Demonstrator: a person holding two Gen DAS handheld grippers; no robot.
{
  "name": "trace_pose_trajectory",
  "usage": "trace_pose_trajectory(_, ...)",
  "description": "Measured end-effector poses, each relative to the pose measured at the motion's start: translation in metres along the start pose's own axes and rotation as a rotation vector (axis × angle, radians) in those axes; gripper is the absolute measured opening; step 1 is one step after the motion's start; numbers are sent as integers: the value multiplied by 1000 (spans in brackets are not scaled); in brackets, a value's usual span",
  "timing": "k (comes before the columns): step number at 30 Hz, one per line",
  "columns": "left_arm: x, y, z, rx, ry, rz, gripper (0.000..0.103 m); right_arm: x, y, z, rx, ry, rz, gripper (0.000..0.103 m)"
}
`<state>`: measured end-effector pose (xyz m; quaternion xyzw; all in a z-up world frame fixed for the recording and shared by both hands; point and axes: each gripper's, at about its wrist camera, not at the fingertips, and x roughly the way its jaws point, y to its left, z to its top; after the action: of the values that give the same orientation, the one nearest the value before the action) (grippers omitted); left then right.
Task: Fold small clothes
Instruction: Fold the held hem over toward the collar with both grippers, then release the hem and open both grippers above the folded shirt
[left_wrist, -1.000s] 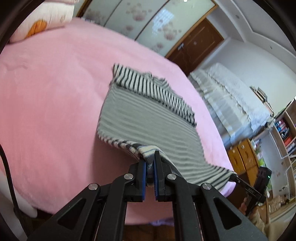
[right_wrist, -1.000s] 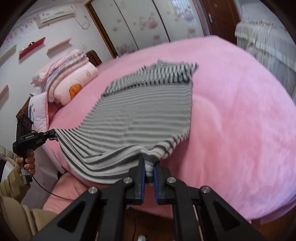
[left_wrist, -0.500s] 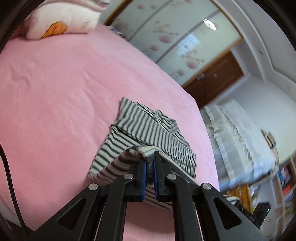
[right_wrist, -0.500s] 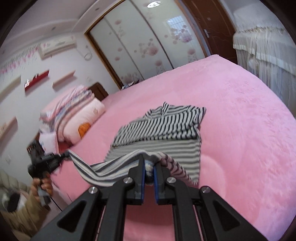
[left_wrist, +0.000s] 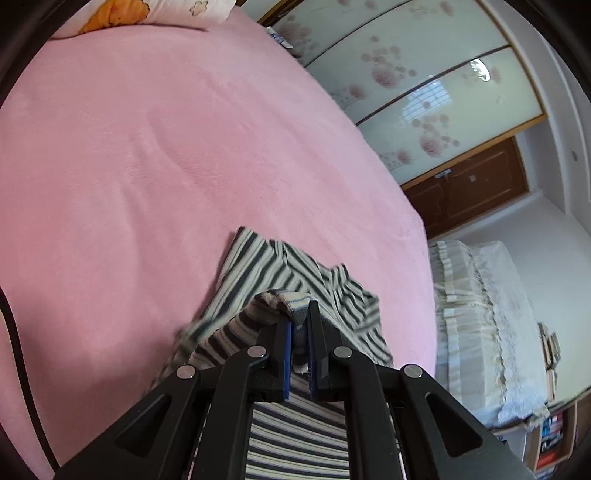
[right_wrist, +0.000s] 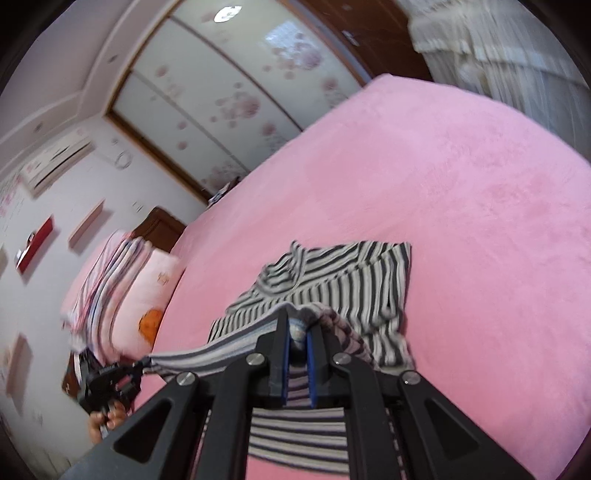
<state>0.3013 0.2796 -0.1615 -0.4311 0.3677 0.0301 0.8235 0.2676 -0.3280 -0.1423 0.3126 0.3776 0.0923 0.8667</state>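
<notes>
In the left wrist view my left gripper (left_wrist: 300, 325) sits at the lower middle of the frame, its fingers (left_wrist: 283, 354) closed tight on a bunched edge of the striped shirt (left_wrist: 266, 266). The far part of the shirt lies flat on the pink bed (left_wrist: 147, 155) just above the fingers, while the held edge is lifted and the cloth runs down under the gripper toward the bottom of the frame. A pillow (left_wrist: 147, 14) shows at the upper left, and the wardrobe doors (left_wrist: 424, 74) fill the upper right.

In the right wrist view my right gripper (right_wrist: 297, 328) is also at the lower middle, its fingers (right_wrist: 282, 354) pinched shut on another edge of the same shirt (right_wrist: 351, 280). From there a taut band of striped cloth stretches to the lower left, where I see the left gripper (right_wrist: 142, 365) gripping its end, held by a hand (right_wrist: 107, 424). The rest of the shirt lies on the bed (right_wrist: 461, 184) at centre frame, its collar end farthest from me. Stacked pillows (right_wrist: 122, 284) rest at the left edge of the bed
</notes>
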Motion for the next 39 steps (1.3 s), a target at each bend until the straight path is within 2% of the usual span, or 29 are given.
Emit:
trace_pose_trajectory(6,69,-9,28,8,27,65,5,68,-21,25,42,25,-78,7)
trace_pose_trajectory(12,108,-8,45,-15,33,81,5,103,-37,43,92,12,-93,7)
trace_pose_trajectory(24,166,-8,59,-51,38,117,5,152,-47,66,106,13,-156,7)
trace_pose_trajectory(31,186,-4,60,-62,47,138,5,174,-64,67,146,22,-203,7)
trace_pose_trajectory(39,193,-1,58,-64,44,133,5,189,-67,75,165,17,-201,7)
